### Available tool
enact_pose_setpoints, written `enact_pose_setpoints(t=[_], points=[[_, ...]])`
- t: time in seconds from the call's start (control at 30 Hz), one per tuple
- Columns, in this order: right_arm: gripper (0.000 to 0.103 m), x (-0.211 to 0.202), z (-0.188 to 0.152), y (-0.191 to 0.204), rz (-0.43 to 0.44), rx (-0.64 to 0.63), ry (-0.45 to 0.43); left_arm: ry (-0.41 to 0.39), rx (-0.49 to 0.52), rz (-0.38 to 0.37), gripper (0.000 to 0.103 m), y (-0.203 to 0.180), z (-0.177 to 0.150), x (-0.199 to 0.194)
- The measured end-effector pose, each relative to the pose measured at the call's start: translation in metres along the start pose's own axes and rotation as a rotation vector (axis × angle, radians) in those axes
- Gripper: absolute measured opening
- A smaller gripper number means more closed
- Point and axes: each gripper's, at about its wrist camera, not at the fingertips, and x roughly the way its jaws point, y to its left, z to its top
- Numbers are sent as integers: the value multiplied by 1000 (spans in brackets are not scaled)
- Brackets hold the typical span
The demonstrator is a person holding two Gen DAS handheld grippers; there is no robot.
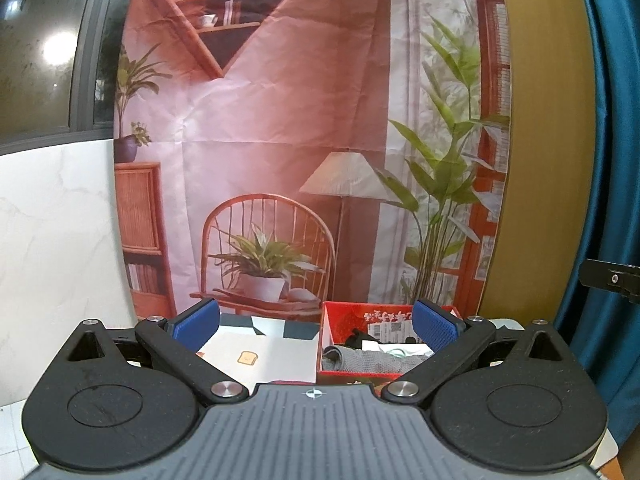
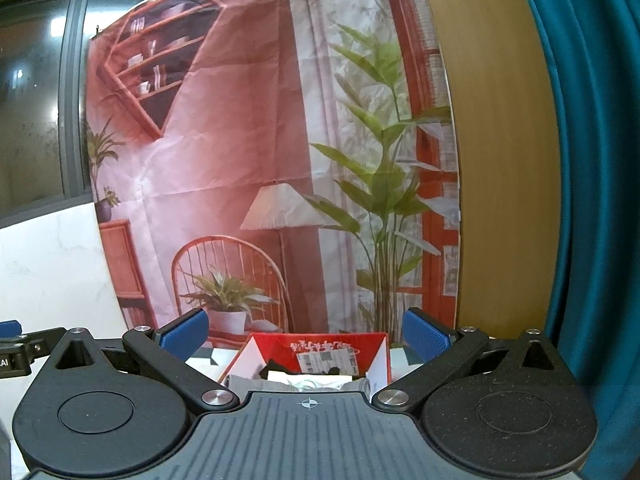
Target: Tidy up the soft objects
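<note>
A red cardboard box (image 1: 330,332) stands on the table, right of centre in the left wrist view. It holds soft items: a grey knitted cloth (image 1: 362,362), something black and something white. My left gripper (image 1: 316,326) is open and holds nothing, its blue pads (image 1: 196,324) spread wide short of the box. In the right wrist view the same red box (image 2: 280,346) sits straight ahead with the grey cloth (image 2: 240,382) at its near edge. My right gripper (image 2: 306,336) is open and holds nothing. The box's near part is hidden behind both gripper bodies.
A white sheet with a small toast picture (image 1: 248,358) lies left of the box. A printed room backdrop (image 1: 280,140) hangs behind the table, with a white marble wall (image 1: 52,240) on the left, a wooden panel (image 1: 536,120) and a blue curtain (image 1: 612,140) on the right.
</note>
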Motion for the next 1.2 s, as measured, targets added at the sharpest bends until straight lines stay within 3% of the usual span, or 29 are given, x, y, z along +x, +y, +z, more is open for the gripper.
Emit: enact_pose_setpoints(t=[1.2], points=[[103, 11, -5, 7, 0, -20, 26, 10, -24, 6, 103, 3, -4, -2]])
